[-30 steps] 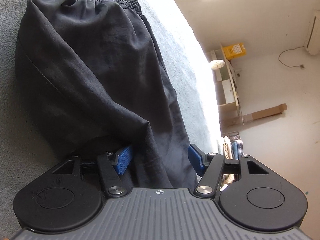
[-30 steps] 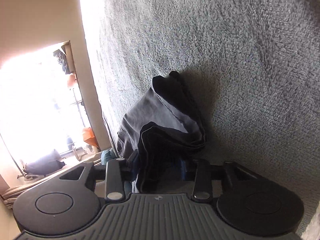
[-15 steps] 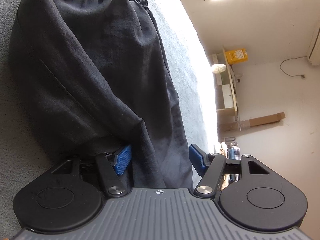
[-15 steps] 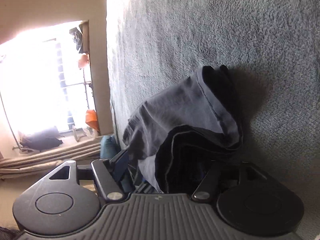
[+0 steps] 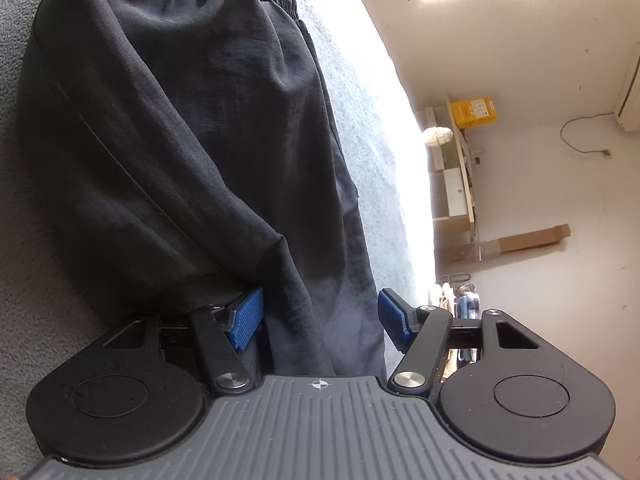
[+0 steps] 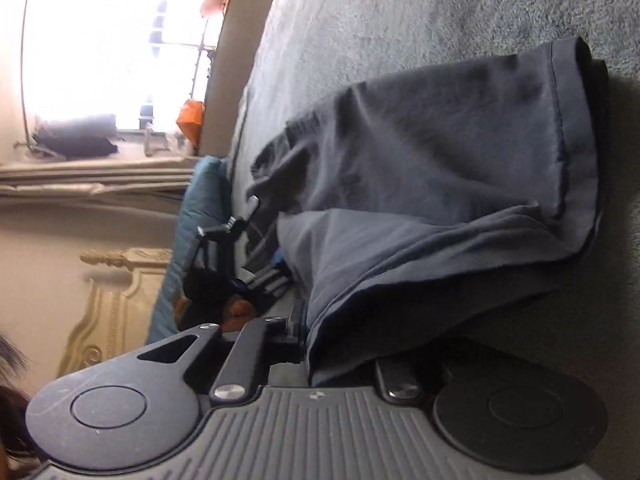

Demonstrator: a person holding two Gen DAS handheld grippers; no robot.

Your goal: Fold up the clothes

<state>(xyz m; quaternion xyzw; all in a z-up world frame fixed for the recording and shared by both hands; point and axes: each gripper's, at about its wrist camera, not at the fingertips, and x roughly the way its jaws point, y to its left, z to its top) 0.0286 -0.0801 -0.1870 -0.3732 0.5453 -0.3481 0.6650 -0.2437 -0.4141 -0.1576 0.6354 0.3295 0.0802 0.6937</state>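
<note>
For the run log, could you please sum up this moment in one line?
phase: folding | item: dark trousers on grey carpet | left gripper: open, fabric between pads | right gripper: fabric bunched over it, state unclear
</note>
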